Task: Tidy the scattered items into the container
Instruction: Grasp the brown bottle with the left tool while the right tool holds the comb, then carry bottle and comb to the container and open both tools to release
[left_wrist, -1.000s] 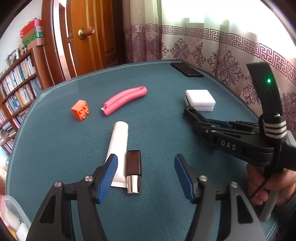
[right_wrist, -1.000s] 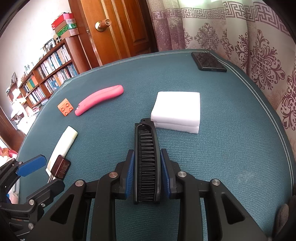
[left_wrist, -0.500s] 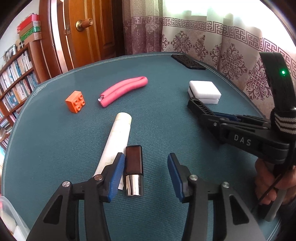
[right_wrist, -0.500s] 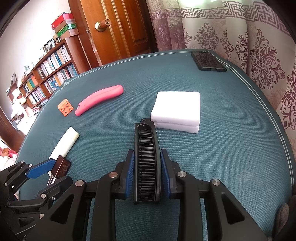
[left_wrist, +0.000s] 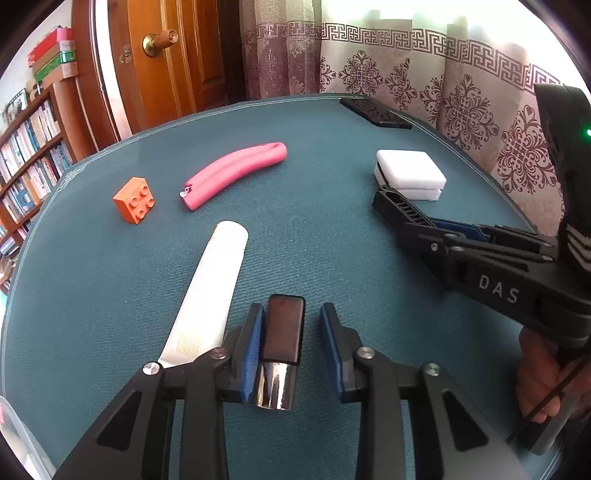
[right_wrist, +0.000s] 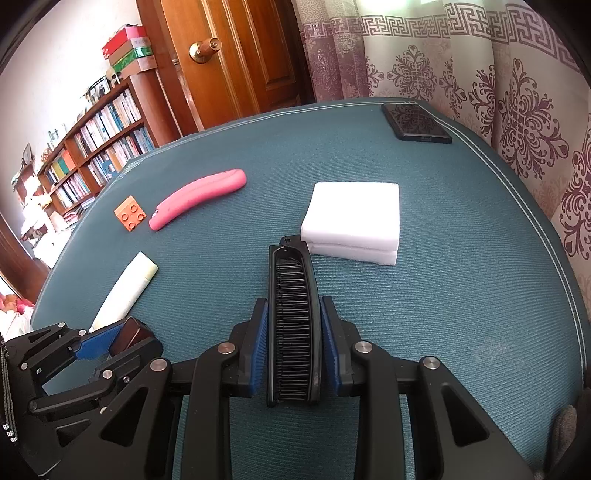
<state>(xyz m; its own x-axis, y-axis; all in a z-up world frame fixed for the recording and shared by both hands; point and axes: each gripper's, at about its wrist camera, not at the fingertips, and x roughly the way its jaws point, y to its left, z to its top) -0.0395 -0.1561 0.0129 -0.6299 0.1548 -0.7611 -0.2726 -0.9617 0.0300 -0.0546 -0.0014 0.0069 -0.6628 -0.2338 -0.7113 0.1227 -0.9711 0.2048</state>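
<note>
Teal cloth covers the table (left_wrist: 314, 229) where we work, and each camera gives us something the other lacks. From the left wrist view we see our left gripper (left_wrist: 291, 343) with its blue pads on both sides of a small dark case with a chrome end (left_wrist: 280, 350); the left pad touches it, while a gap remains at the right pad, so the fingers are not pressed on it. The right wrist view shows our right gripper (right_wrist: 291, 339) pinching a black folding comb (right_wrist: 293, 325), whose tip lies just beside a stack of white sponges (right_wrist: 354, 218). Only the left view shows the letters "DAS" on the side of the right gripper, a green light above it, the hand (left_wrist: 543, 380) which holds it, and a corner of a clear plastic container (left_wrist: 18, 443) at the lower left. A white tube (left_wrist: 210, 299) lies just beside the case, under the left finger. Further away are an orange toy brick (left_wrist: 135, 199), a pink curved object (left_wrist: 236, 173) and a black phone (right_wrist: 415, 123) near the far edge.
</note>
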